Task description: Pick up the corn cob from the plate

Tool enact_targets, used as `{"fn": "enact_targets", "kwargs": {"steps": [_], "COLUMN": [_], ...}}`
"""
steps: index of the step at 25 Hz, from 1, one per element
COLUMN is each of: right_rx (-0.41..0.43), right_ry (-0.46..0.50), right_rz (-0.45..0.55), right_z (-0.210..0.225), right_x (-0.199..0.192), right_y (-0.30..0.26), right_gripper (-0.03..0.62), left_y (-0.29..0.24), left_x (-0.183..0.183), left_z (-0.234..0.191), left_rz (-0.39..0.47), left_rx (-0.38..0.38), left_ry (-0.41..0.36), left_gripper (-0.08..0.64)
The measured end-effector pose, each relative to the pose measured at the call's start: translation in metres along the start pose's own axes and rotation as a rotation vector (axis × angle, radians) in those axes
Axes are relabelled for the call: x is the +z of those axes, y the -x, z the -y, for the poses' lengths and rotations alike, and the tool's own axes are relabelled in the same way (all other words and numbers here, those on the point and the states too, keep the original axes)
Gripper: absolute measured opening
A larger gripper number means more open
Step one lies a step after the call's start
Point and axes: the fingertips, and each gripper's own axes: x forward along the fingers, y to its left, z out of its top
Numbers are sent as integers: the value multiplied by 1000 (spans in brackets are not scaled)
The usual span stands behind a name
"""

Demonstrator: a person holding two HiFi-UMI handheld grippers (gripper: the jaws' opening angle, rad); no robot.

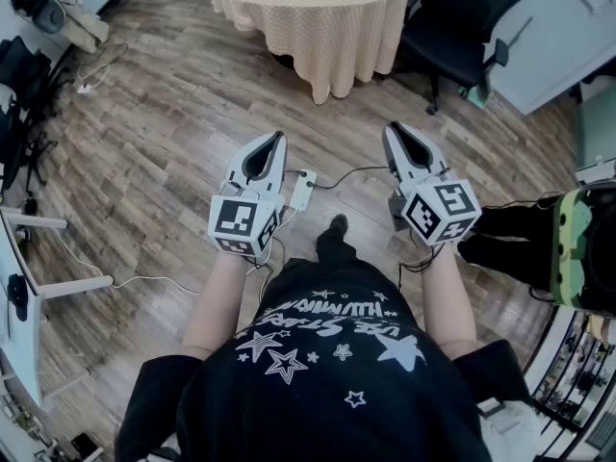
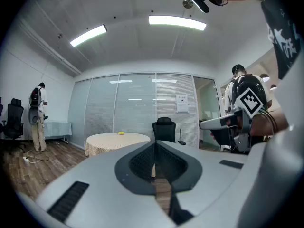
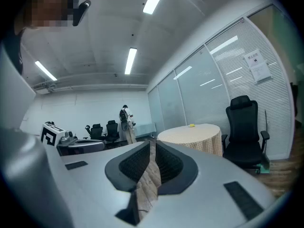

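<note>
A round table with a checked cloth stands ahead of me. On it lies a small yellow thing, likely the corn cob; it is too small to make out a plate. The cob does not show in the head view. My left gripper and right gripper are held side by side at waist height, well short of the table, pointing at it. The left gripper's jaws are shut with nothing between them. The right gripper's jaws are also shut and empty.
A black office chair stands to the right of the table. A white power strip and cables lie on the wood floor between the grippers. A person stands far back by more chairs. A white desk edges the left.
</note>
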Motion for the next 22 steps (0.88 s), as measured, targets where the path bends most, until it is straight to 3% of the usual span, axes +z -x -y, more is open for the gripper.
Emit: {"fn": "enact_targets", "kwargs": {"steps": [5,11,22], "right_rx": [-10,1,-19], "right_ry": [2,-17,-107], "right_rz": [7,-11,39], "right_z": [-1,2,93], "right_x": [-1,-2,0], "right_y": [3,3,-32], "right_gripper": [52,52,54], "left_y": [7,9,-44], "left_x": [-7,-6,-17], "left_z": [3,-2,-23], "left_rz": [-11,-25,-76], "left_rx": [-19,11,74], "left_ry": [12,29,2], "left_gripper": [6,6,6]}}
